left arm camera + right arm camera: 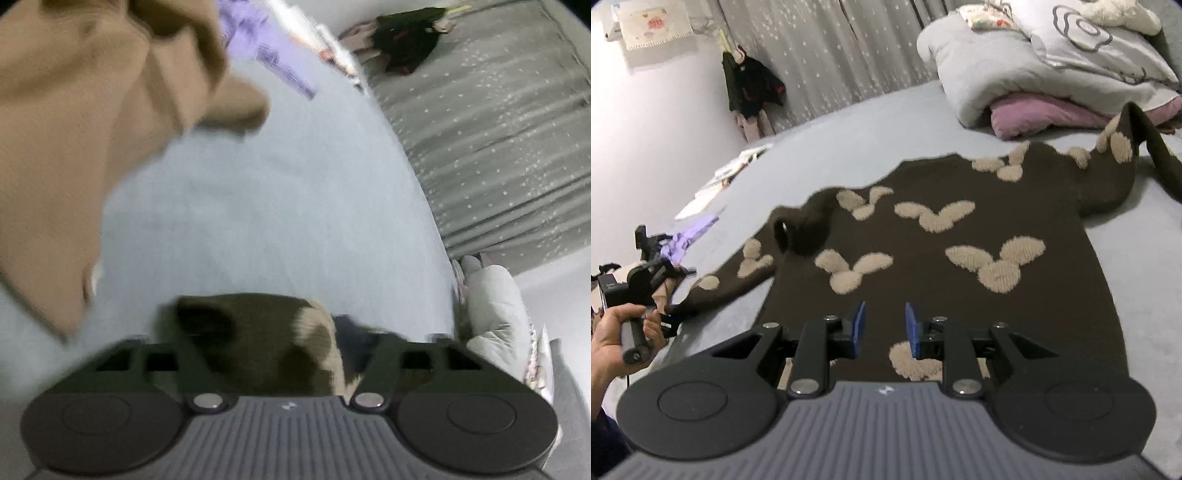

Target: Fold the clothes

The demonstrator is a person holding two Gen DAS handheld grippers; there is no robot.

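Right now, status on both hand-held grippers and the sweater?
Right hand-held gripper open, empty, over sweater hem. Left hand-held gripper at a sleeve end, grip unclear. Brown sweater spread flat on bed, unfolded. Duvet pile beyond, clear of it.

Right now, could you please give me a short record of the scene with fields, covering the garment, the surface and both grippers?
garment: brown sweater with beige rabbit shapes, spread flat
surface: bed with a pale sheet
right gripper: open above the sweater's hem, nothing between its pads
left gripper: held in a hand at the end of the left sleeve; grip not clear
other sleeve: raised at the far right
nearby: folded quilt, purple cloth, curtain
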